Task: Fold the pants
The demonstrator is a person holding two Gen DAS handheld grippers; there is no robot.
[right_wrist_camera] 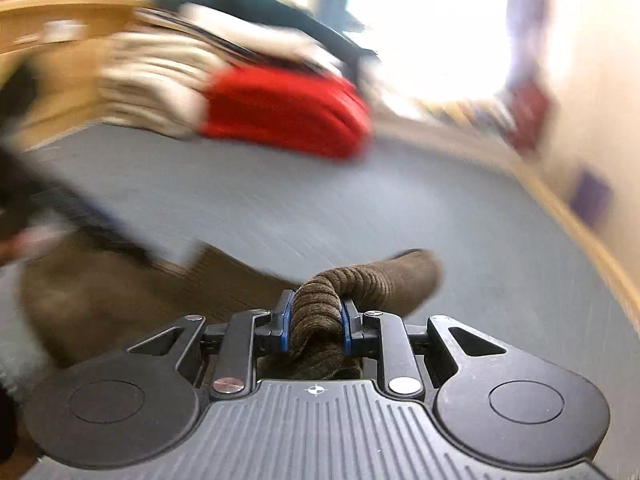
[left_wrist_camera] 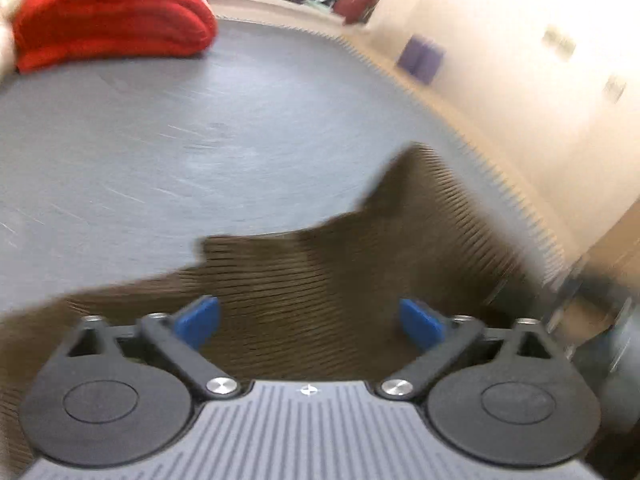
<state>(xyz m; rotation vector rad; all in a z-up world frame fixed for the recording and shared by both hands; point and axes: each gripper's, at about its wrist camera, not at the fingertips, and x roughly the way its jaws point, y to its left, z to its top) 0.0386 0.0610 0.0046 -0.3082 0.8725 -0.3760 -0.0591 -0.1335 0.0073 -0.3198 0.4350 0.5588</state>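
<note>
2 grippers at work: right gripper (right_wrist_camera: 316, 322) clamped on a bunched bit of the brown corduroy pants (left_wrist_camera: 320, 272), left gripper (left_wrist_camera: 310, 322) jaws wide apart over fabric on the grey surface (left_wrist_camera: 180, 128). Looks mid-fold; next, left prob needs to grab an edge.

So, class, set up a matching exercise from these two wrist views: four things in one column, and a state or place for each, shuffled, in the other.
Column 1:
1. left gripper
2. right gripper
3. brown pants
4. red folded blanket

Column 2:
A. at the far end of the grey surface
B. fingers spread, nothing between them
C. spread on the grey surface near both grippers
D. clamped on a bunch of ribbed cloth

Pairs: 1-B, 2-D, 3-C, 4-A
</note>
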